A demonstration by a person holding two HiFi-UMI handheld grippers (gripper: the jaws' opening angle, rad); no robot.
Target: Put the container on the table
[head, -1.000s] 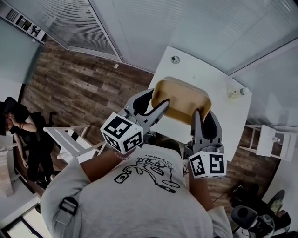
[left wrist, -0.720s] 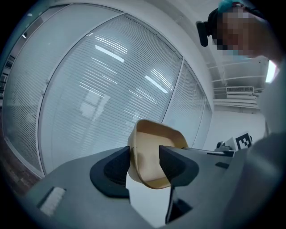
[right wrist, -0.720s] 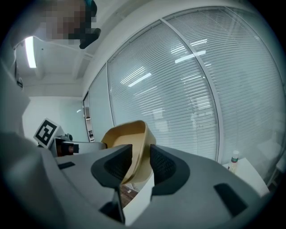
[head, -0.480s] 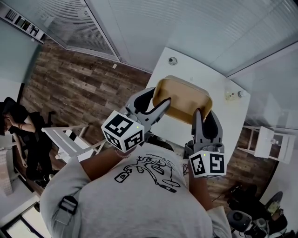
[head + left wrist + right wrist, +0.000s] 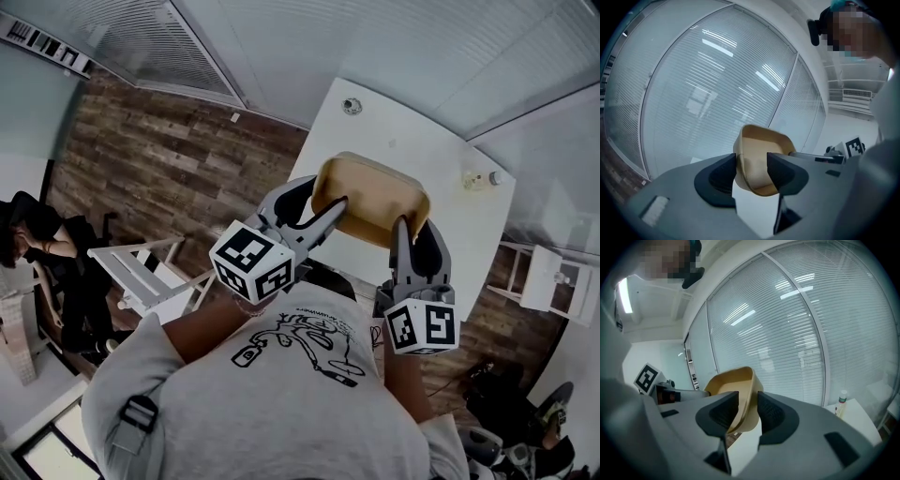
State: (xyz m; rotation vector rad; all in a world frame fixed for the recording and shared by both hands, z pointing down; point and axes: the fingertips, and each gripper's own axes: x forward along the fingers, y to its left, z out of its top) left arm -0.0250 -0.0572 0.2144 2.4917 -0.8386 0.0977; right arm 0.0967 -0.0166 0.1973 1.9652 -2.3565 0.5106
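A tan, tub-shaped container (image 5: pixel 371 197) hangs in the air over the near edge of the white table (image 5: pixel 441 150), tilted and held at both ends. My left gripper (image 5: pixel 330 208) is shut on its left rim, and my right gripper (image 5: pixel 403 230) is shut on its right rim. In the left gripper view the container (image 5: pixel 761 157) has its wall between the jaws of the left gripper (image 5: pixel 751 166). The right gripper view shows the container (image 5: pixel 733 385) with its rim pinched by the right gripper (image 5: pixel 747 409).
A small bottle (image 5: pixel 478 178) stands at the table's right edge and a small round object (image 5: pixel 352 106) lies at its far corner. A white chair (image 5: pixel 141 277) stands on the wooden floor at left, where a person (image 5: pixel 37 246) sits. A white stand (image 5: pixel 553 281) is at right.
Both grippers and the container have edged slightly forward toward the table. The hold on both rims is unchanged.
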